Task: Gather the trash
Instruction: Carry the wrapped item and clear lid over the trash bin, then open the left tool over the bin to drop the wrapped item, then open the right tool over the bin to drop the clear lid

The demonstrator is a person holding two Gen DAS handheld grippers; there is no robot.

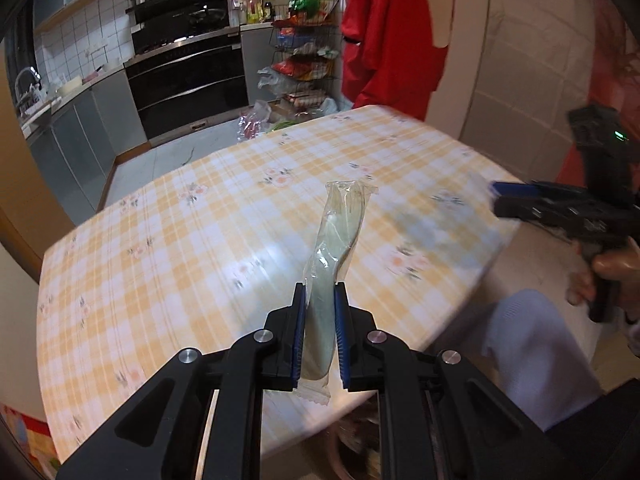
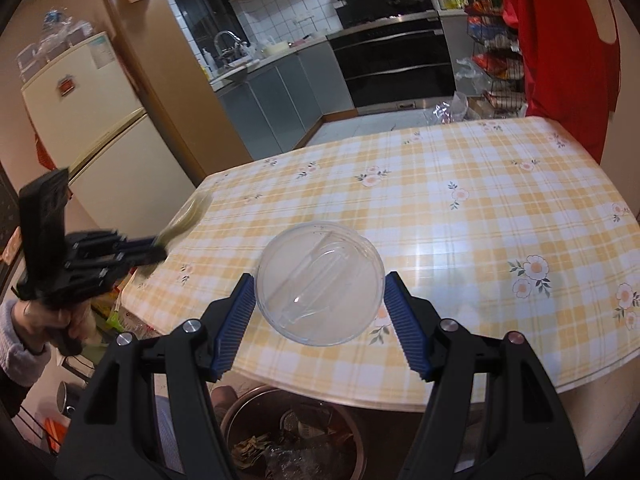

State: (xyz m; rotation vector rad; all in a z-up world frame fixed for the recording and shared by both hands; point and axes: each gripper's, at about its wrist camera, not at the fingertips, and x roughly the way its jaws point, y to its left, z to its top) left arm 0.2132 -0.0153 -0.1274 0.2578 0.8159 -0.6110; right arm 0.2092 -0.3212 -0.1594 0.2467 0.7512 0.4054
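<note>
Left gripper (image 1: 320, 336) clamps a wrapper (image 1: 340, 240), right gripper (image 2: 320, 320) a clear lid (image 2: 320, 284) — table (image 2: 500, 240) bare (apparently); only binning (image 2: 296, 440) remains.

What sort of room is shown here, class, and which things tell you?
Most likely a home kitchen with a dining corner: a black built-in cooker and oven, a sink with a curved metal tap, and a cream two-door fridge.

1. A home kitchen: a black built-in stove and oven (image 2: 394, 36) stands between grey cabinets (image 2: 276, 100).
2. A sink tap (image 2: 224, 40) rises against white wall tiles (image 2: 280, 8).
3. A cream fridge (image 2: 92, 120) stands by the doorway.
4. A wire rack of groceries (image 1: 306, 48) and a checked floral tablecloth on the worktop (image 2: 460, 208) look domestic.
</note>
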